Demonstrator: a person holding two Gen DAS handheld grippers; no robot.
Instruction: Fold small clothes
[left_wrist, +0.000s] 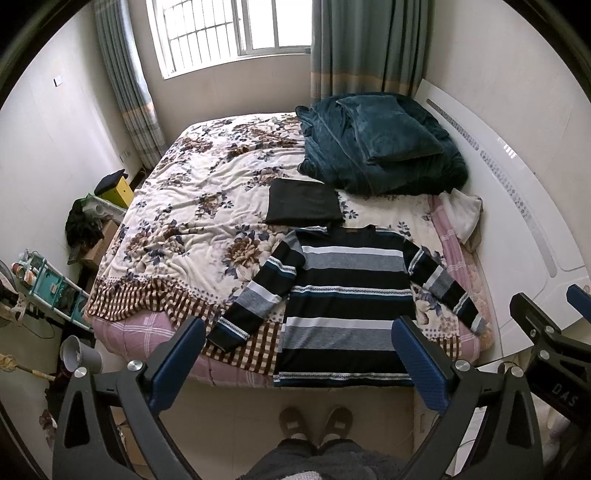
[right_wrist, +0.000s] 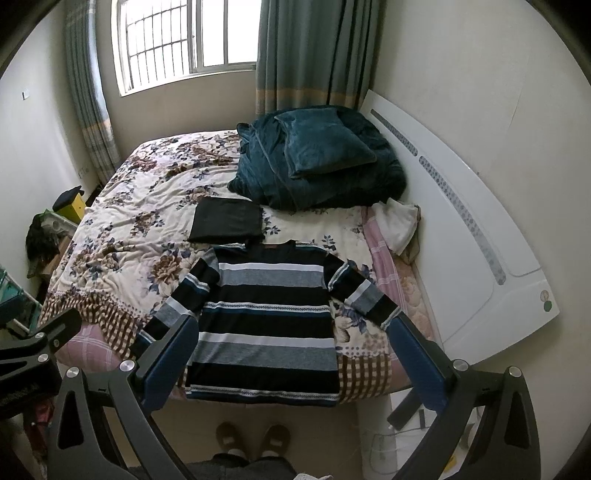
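A long-sleeved sweater with black, grey, white and teal stripes (left_wrist: 343, 299) lies flat and face up at the near edge of the bed, sleeves spread to both sides; it also shows in the right wrist view (right_wrist: 266, 321). A folded black garment (left_wrist: 303, 202) lies just beyond its collar, seen too in the right wrist view (right_wrist: 225, 219). My left gripper (left_wrist: 299, 328) is open and empty, held above and in front of the sweater's hem. My right gripper (right_wrist: 293, 328) is open and empty, likewise held over the hem, to the right of the left one.
The bed has a floral blanket (left_wrist: 192, 206) over a pink sheet. A teal blanket pile with a pillow (left_wrist: 380, 144) sits at the far right. A white headboard (right_wrist: 461, 236) runs along the right. Clutter and a shelf (left_wrist: 48, 284) stand on the left floor. The person's slippers (left_wrist: 314, 421) are below.
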